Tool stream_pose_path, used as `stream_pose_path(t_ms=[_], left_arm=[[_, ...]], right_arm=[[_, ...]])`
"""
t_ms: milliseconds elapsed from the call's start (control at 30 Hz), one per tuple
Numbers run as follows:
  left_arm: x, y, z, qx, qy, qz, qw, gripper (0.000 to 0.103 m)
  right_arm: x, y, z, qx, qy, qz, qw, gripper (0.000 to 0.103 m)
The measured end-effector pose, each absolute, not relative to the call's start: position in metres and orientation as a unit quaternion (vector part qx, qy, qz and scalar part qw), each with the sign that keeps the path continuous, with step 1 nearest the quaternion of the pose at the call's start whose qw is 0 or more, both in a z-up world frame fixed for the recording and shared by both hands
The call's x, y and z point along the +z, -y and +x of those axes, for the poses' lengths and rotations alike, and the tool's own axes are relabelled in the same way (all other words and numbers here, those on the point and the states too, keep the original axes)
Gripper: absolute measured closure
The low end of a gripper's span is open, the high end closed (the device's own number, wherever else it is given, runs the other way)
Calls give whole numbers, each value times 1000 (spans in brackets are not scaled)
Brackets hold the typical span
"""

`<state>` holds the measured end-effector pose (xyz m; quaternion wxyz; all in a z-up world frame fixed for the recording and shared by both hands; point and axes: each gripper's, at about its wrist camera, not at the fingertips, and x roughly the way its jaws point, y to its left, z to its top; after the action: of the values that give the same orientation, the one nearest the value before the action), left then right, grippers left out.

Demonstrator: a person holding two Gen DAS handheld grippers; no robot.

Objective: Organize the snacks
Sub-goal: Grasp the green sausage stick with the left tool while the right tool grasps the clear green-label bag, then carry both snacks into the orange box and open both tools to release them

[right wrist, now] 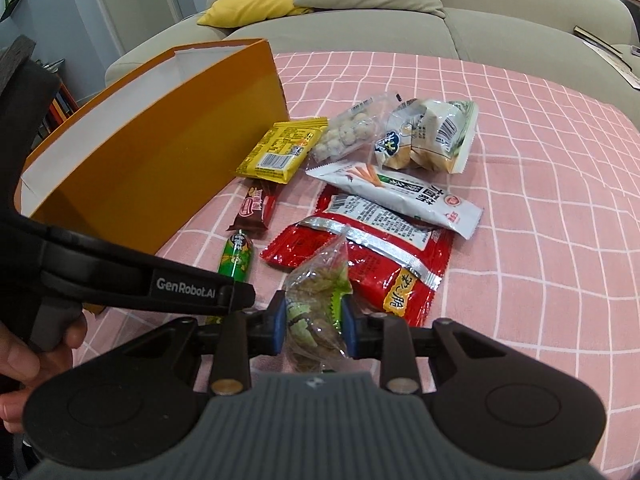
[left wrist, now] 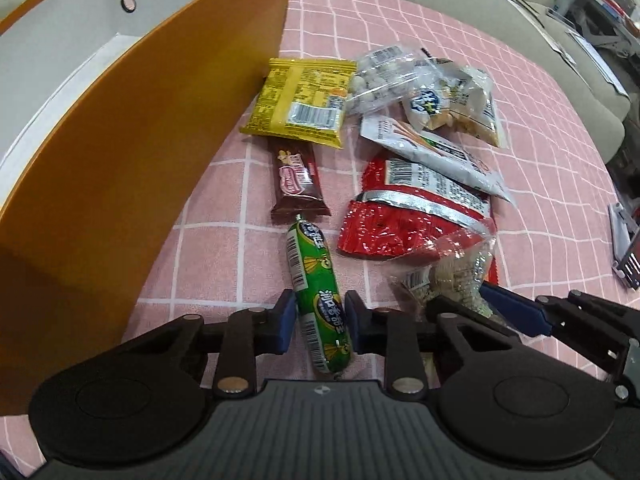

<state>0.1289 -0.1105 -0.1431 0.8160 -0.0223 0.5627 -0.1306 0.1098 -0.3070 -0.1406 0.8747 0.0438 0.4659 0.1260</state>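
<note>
Low on the pink checked cloth (left wrist: 224, 248), a green sausage stick (left wrist: 318, 300) is seen lying flat, its long axis running straight away from the left gripper (left wrist: 318, 320), pointing toward the chocolate bar (left wrist: 298, 184) just beyond its far tip. Both blue finger pads (left wrist: 286, 320) are set against the sausage's sides, one on each flank near its nearer half, so the stick appears pinched across its narrow width; whether it is raised off the cloth cannot be told. An orange box (left wrist: 132, 152) with a white inside is placed to the left of the sausage, its long wall standing close beside the left finger, its open top above.

Just to the right, a clear bag of greenish-brown snacks (right wrist: 316, 304) is clamped between the fingers of the right gripper (right wrist: 314, 328), the bag bulging upward above the pads. It is held over the near edge of a red packet (right wrist: 360, 256), which lies flat on the cloth. Farther off, a white packet (right wrist: 400, 196), a yellow packet (right wrist: 280, 152), a clear bag of round balls (right wrist: 352, 132) and a pale puffed bag (right wrist: 432, 136) are spread in a loose cluster.

By judgement, the box is nearer the left gripper, so a leftward and upward carry over its wall would be asked of the sausage, while the right-hand bag would have to cross over the left gripper's body to reach the same box. A beige sofa (right wrist: 360, 20) is seen behind the table.
</note>
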Motion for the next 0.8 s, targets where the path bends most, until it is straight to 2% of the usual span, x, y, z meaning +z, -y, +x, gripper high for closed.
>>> stream_pose_path(t_ms=[367,800], left_arm=[[-131,97,113,-134,-557,-35,819,79],[-62,63,75,-139,-504,-65,850,79]], right_arm=[[-135,302,104,128,-471,36,872,78],[-95,292,78,144,-440,72,884,78]])
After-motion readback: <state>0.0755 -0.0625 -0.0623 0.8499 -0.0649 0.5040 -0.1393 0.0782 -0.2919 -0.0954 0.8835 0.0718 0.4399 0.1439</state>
